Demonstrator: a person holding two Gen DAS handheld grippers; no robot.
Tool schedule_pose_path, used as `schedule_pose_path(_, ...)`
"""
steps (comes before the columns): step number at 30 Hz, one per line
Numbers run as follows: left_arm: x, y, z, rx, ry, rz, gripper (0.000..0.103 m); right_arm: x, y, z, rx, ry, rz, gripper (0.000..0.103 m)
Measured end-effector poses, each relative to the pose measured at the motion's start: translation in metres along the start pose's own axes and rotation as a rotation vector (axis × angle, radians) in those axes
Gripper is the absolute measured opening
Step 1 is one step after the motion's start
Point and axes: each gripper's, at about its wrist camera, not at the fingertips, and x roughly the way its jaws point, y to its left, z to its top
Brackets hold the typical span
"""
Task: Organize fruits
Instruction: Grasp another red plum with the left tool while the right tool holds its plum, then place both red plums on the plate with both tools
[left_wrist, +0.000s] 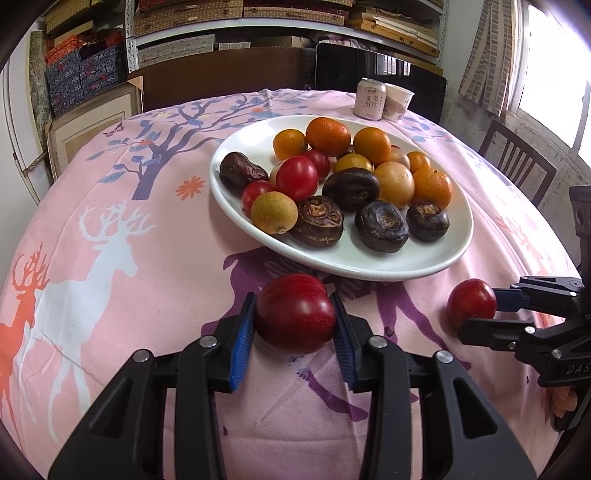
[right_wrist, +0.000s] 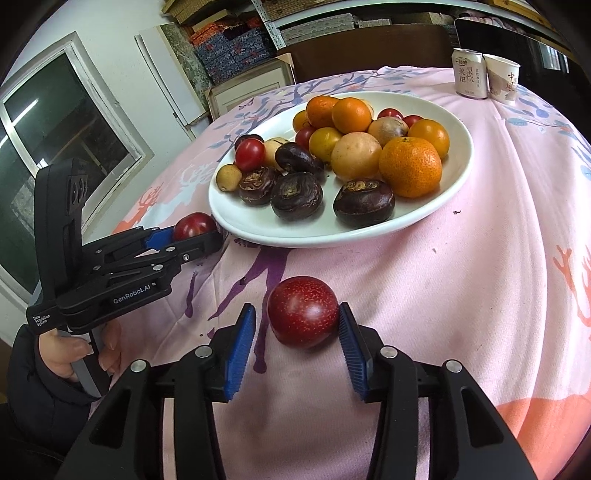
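- Red plum (left_wrist: 295, 314) is gripped between the blue pads of the left gripper (left_wrist: 293, 332), both pads pressed to its sides; it is held just short of the plate (left_wrist: 369, 264), probably for placing there.
- White plate sits mid-table on the pink cloth (left_wrist: 110, 229), piled with oranges, cherry tomatoes, dark water chestnuts and a date; room is left only at the near rim.
- Second plum (right_wrist: 303, 317) lies on the cloth inside the right gripper (right_wrist: 297, 332): right pad touching, left pad apart, so the jaws are parted and no grasp is made yet.
- Both plums are seen as glossy, dark red, finely speckled, round; likely firm but prone to rolling.
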Motion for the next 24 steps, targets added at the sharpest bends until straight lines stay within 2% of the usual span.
schedule_pose_path(3, -0.002, 0.001, -0.001, -0.007, -0.009, -0.005, 0.038, -0.001, -0.003, 0.000, 0.017, -0.004, 0.003, 0.039)
schedule_pose_path(11, -0.014, 0.002, -0.005, -0.021, -0.041, 0.006, 0.038, -0.010, -0.007, -0.001, 0.039, -0.053, -0.008, 0.038)
schedule_pose_path(15, -0.028, 0.001, -0.011, -0.040, -0.052, -0.006, 0.038, -0.026, -0.006, -0.005, 0.027, -0.116, -0.046, 0.038)
schedule_pose_path(19, -0.043, 0.000, -0.013, -0.043, -0.065, -0.005, 0.038, -0.037, -0.010, -0.010, -0.001, -0.118, -0.082, 0.038)
schedule_pose_path(24, -0.055, -0.002, 0.000, -0.034, -0.080, 0.007, 0.038, -0.057, -0.025, -0.002, 0.004, -0.145, -0.128, 0.038)
